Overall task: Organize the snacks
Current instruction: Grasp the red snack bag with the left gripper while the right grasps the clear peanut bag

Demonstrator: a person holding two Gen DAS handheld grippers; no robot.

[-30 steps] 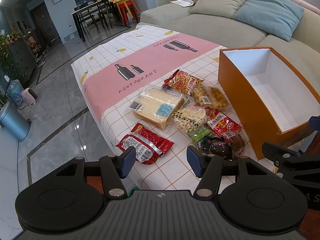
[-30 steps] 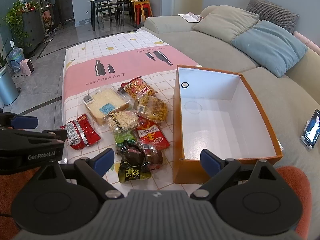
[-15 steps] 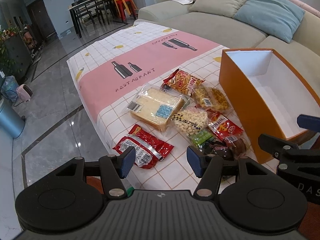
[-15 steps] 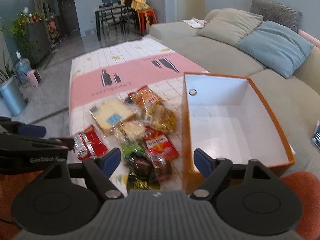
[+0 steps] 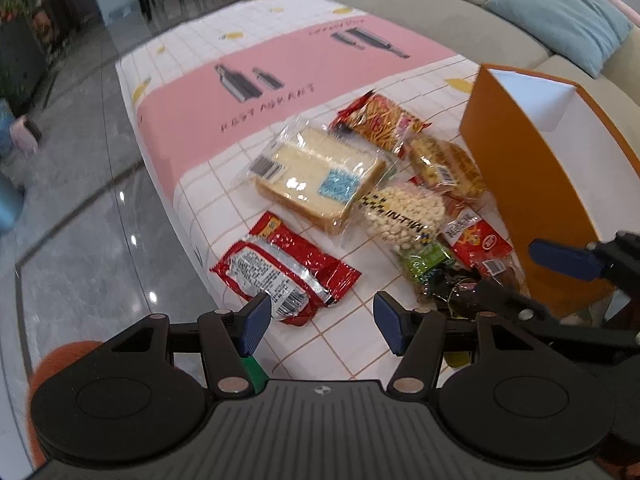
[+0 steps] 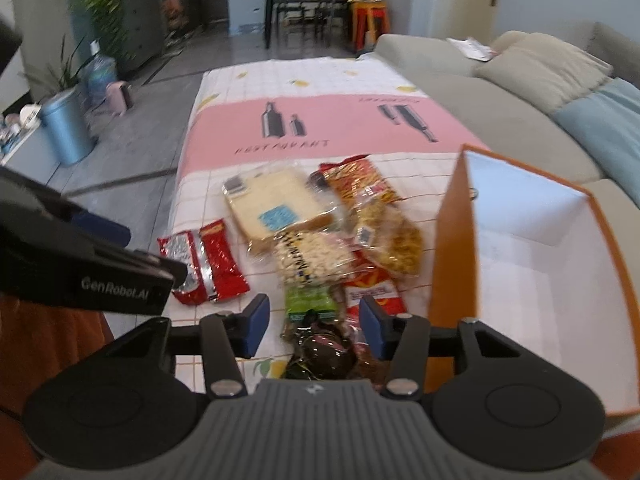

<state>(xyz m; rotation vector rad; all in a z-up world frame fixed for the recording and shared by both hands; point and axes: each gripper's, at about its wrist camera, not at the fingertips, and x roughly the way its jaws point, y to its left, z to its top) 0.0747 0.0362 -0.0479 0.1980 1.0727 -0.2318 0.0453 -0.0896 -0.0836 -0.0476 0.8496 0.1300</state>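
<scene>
Soft indoor light, motion blur, fisheye-warped edges, glossy floor [image 5: 100, 240] glare

Snacks: my pile lay flat on the tabletop beside the box.
Red packet [image 5: 280, 270]: lay apart, nearest the tabletop's edge.
Bread [image 5: 320, 178]: sliced, in a clear bag.
Dark packet [image 6: 320, 344]: lay between my closing right claw's [image 6: 314, 326] pads.
Orange box [image 5: 516, 184]: open, white inside, nothing visible in it.
</scene>
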